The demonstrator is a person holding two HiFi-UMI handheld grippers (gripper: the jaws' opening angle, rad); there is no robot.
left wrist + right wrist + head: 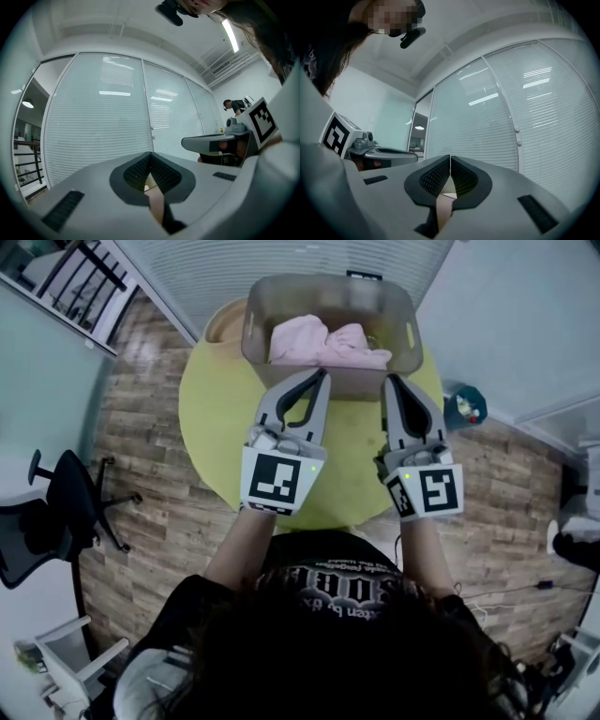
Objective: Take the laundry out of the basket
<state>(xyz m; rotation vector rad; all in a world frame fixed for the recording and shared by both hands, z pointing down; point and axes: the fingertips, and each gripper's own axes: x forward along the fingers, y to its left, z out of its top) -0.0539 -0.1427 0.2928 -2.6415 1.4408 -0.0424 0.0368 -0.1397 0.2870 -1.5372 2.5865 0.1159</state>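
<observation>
A translucent grey basket (408,338) stands at the far side of a round yellow-green table (220,418). Pink laundry (323,343) lies heaped inside it. My left gripper (323,374) is shut and empty, its tips just short of the basket's near wall. My right gripper (390,381) is shut and empty too, beside the left, its tips at the near wall's right part. In the left gripper view the pads (159,171) meet with nothing between them, and the right gripper (220,140) shows at the right. The right gripper view shows its pads (461,177) pressed together.
A black office chair (52,507) stands on the wood floor at the left. A small bin with coloured items (466,407) sits right of the table. Glass walls with blinds stand behind the basket. The person's head and shoulders fill the bottom of the head view.
</observation>
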